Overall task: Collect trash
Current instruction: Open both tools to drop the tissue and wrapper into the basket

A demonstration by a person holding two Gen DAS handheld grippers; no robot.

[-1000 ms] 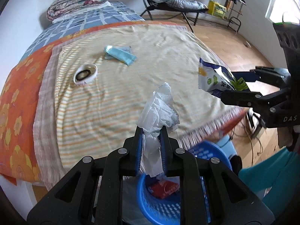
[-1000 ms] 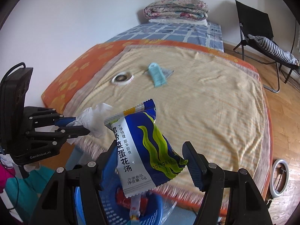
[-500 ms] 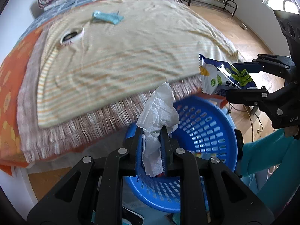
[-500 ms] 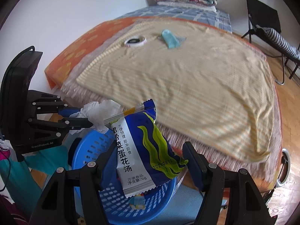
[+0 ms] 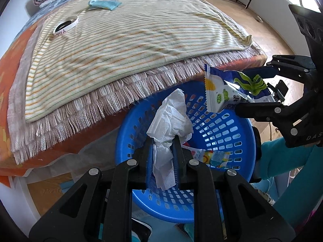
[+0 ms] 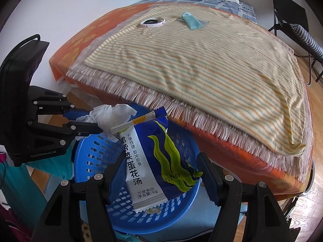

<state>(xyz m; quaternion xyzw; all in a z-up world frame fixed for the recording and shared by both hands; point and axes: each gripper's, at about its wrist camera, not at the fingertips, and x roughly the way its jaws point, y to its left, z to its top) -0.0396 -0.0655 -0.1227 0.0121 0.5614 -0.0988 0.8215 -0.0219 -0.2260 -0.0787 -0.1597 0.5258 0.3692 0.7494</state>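
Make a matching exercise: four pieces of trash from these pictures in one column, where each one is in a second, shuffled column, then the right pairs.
Things:
1. crumpled white tissue
2. blue and white soup packet
3. light blue flat wrapper
4. white tape ring

Places:
A. lying on the striped blanket, beside the ring
B. in the right tongs, over the blue plastic basket
C. on the blanket, nearer the orange sheet
D. in the left tongs, over the basket

Pairs: 1-D, 2-B, 3-A, 4-C
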